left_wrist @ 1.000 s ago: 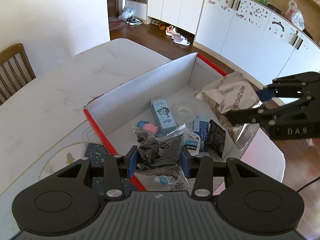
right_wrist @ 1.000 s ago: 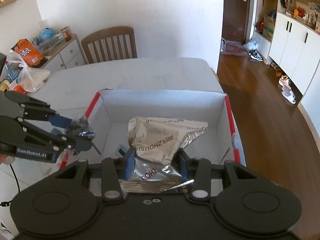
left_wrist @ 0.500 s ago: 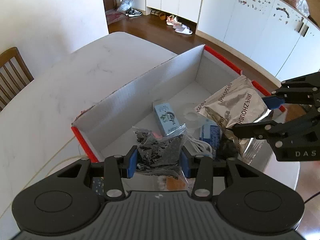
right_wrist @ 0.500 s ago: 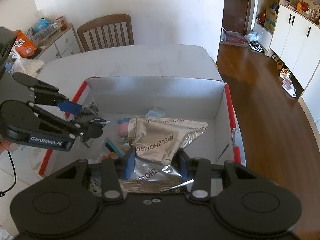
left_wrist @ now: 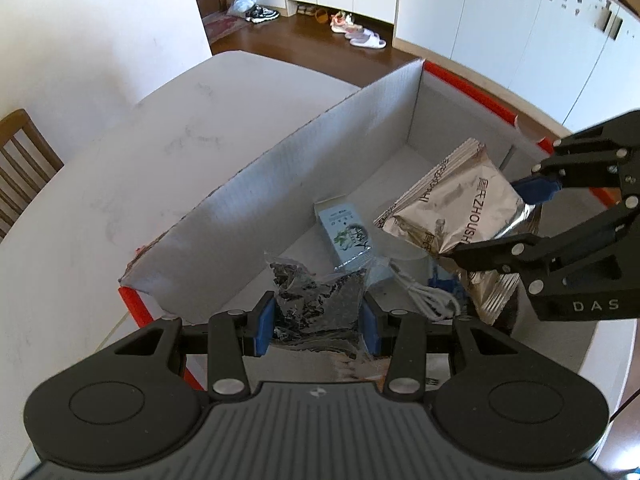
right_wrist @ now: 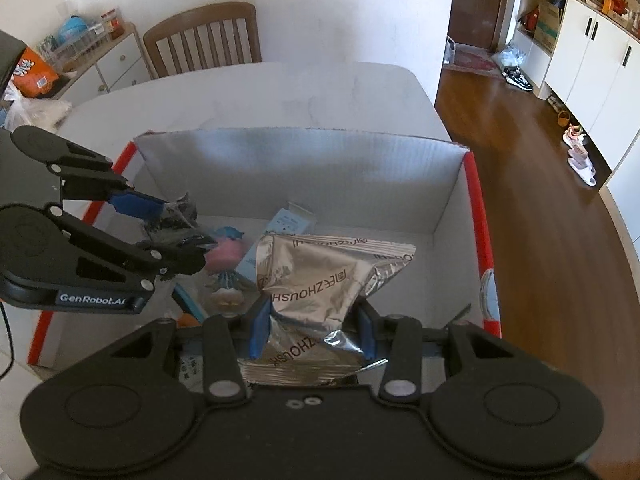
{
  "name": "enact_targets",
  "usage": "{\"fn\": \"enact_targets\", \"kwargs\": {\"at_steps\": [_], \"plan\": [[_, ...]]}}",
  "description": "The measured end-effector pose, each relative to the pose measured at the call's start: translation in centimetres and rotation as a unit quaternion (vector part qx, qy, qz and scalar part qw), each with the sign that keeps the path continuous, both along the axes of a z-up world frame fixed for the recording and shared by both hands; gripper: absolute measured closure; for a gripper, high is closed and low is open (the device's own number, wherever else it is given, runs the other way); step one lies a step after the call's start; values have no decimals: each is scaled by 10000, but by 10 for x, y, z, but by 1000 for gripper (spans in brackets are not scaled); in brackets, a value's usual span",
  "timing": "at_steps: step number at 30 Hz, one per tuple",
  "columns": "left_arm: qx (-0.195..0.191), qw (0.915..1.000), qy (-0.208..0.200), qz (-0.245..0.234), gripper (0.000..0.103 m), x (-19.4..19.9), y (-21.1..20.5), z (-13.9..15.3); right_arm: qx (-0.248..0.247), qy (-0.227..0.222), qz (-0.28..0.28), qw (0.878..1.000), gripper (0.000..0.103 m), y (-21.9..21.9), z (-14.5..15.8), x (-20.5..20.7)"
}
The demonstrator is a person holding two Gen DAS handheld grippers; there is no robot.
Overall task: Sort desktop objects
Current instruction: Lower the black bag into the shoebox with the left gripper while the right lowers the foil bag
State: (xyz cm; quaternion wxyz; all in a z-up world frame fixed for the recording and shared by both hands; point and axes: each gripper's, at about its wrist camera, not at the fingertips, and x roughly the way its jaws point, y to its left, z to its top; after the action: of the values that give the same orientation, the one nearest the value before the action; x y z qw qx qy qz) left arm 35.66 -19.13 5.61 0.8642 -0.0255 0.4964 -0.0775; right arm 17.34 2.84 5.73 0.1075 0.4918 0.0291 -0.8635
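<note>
Gripping, left hand-held gripper [left_wrist: 317, 326]: blue pads clamp a small clear bag of dark bits [left_wrist: 320, 304], crinkled and glossy, held above the near-left corner of the box.
Gripping, right hand-held gripper [right_wrist: 311, 334]: blue pads pinch the lower end of a silver foil packet [right_wrist: 320, 280], puffed and creased, with dark lettering printed along its seam and face; it hangs over the box's inside.
Box [left_wrist: 304, 184]: open cardboard, pale corrugated walls, red outer rim, sitting on the white table [left_wrist: 120, 152].
Inside the box: a pale blue-green carton [left_wrist: 346, 234] lying flat on the floor of the box, a coiled white cable [left_wrist: 428, 298] beside it, and a pink object [right_wrist: 226, 256] near the left wall.
Beyond the table: a wooden chair [right_wrist: 204, 42] against the white wall.
</note>
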Motion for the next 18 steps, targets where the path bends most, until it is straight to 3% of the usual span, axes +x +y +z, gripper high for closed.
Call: {"fn": "enact_targets", "kwargs": {"at_steps": [11, 18], "plan": [[304, 9991, 139, -262, 61, 15, -8, -12, 153, -212, 84, 9996, 60, -6, -18, -19], [294, 9985, 274, -373, 61, 19, -9, -17, 210, -352, 196, 9990, 60, -6, -26, -21]]}}
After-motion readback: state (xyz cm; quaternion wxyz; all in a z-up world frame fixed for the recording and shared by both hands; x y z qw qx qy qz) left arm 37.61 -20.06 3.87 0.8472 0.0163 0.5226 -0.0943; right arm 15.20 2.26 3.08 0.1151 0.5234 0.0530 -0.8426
